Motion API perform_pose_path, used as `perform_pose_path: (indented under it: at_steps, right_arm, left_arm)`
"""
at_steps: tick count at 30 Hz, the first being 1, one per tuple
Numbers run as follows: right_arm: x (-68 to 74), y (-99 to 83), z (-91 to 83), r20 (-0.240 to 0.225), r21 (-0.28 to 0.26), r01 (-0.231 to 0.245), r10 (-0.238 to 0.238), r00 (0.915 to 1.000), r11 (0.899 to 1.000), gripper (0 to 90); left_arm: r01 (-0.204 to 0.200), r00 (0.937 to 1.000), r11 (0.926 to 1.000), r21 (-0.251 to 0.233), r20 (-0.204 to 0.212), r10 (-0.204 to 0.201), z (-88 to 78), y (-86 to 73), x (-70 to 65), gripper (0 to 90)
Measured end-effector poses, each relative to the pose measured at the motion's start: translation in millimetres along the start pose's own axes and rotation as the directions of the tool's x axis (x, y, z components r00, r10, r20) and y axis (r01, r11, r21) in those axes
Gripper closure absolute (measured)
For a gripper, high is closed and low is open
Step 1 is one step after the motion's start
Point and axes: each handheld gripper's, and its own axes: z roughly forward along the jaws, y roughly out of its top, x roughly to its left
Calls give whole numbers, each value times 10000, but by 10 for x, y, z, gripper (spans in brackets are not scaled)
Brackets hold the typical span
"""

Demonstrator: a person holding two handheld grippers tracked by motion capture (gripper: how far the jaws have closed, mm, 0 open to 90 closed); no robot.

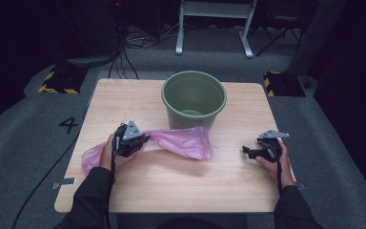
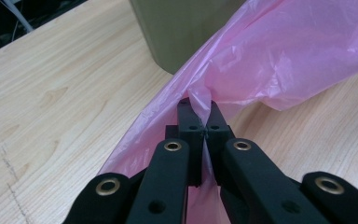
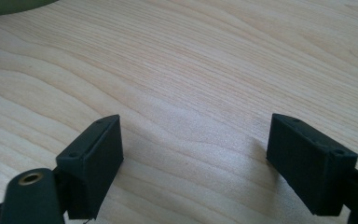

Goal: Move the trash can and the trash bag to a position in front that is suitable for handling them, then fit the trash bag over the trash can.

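Nearest the person, the left gripper [image 1: 140,141] sits in front of the green plastic bucket [image 1: 194,98], a little to its left. Its jaws are pinched tight on a gathered fold of the pink plastic bag [image 1: 183,141]; the left gripper view shows the thin film [image 2: 279,60] squeezed between the two black pads [image 2: 186,114] and bunching out just past them. The right gripper [image 1: 249,151] rests on the wooden table [image 1: 171,186], in front of the bucket and well off to its right, with its jaws spread wide and nothing between them; bare wood [image 3: 191,84] lies in the gap.

The bag stretches across the table just in front of the bucket, from a crumpled end at the person's left hand [image 1: 109,152] to a fuller end near the bucket's base. Whether film and bucket wall actually touch is hard to judge from above. The bucket stands upright at the table's far edge, its mouth open, and looks empty in the dim light.
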Motion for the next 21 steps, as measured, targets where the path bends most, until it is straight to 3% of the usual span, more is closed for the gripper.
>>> perform_pose_path:
  at_steps: [11, 21]
  right_arm:
    - [7, -3, -4, 50, 4, -61, 61, 10000, 10000, 186]
    - [13, -8, -10, 71, 3, -90, 90, 9999, 10000, 186]
  left_arm:
    - [102, 9998, 9991, -411, -140, -107, -87, 36, 23, 896]
    - [154, 9986, 9940, -1080, -491, -209, -274, 77, 77, 896]
